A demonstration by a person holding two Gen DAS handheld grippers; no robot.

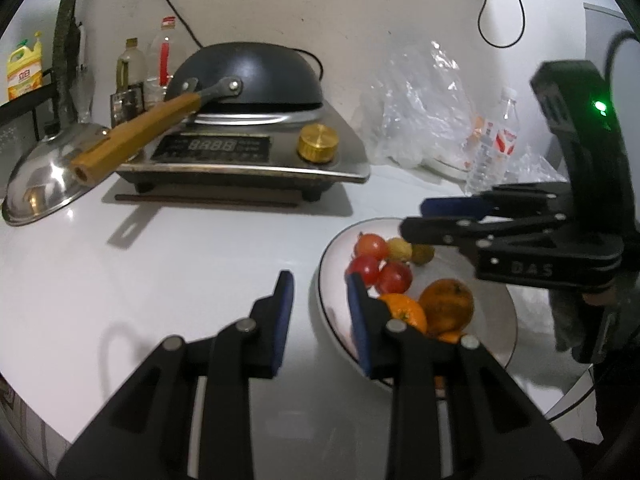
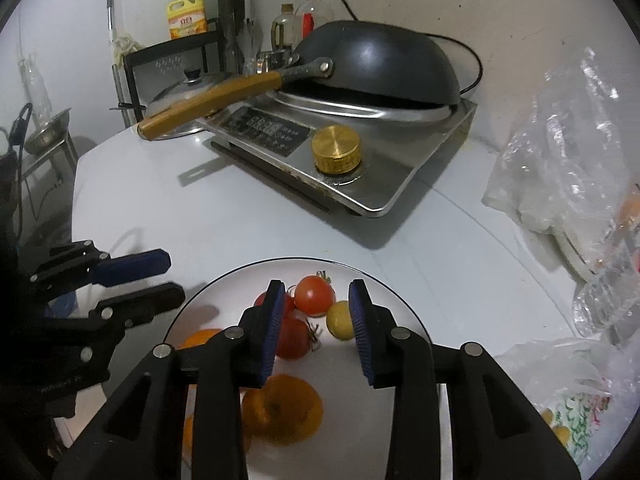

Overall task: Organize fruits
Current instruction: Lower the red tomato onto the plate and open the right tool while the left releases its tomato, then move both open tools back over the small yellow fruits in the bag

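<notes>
A white plate [image 1: 492, 292] [image 2: 224, 300] with a dark rim holds the fruit. On it lie three red tomatoes [image 1: 394, 278] [image 2: 314, 294], two small yellow fruits [image 1: 400, 250] [image 2: 340, 320] and oranges [image 1: 446, 306] [image 2: 280, 408]. My left gripper [image 1: 320, 280] [image 2: 176, 276] is at the plate's left edge, its jaws a little apart with only table between them. My right gripper [image 2: 316, 286] [image 1: 416, 218] hovers above the plate, over the tomatoes. Its blue pads stand apart and touch no fruit.
An induction cooker [image 1: 240, 160] with a brass knob [image 2: 336, 154] carries an upturned black wok [image 1: 248, 76], whose wooden handle [image 1: 136, 140] sticks out left. A steel lid [image 1: 44, 184] lies left. Crumpled plastic bags [image 2: 560, 168] and a water bottle [image 1: 496, 140] crowd the right. Bottles stand at the wall.
</notes>
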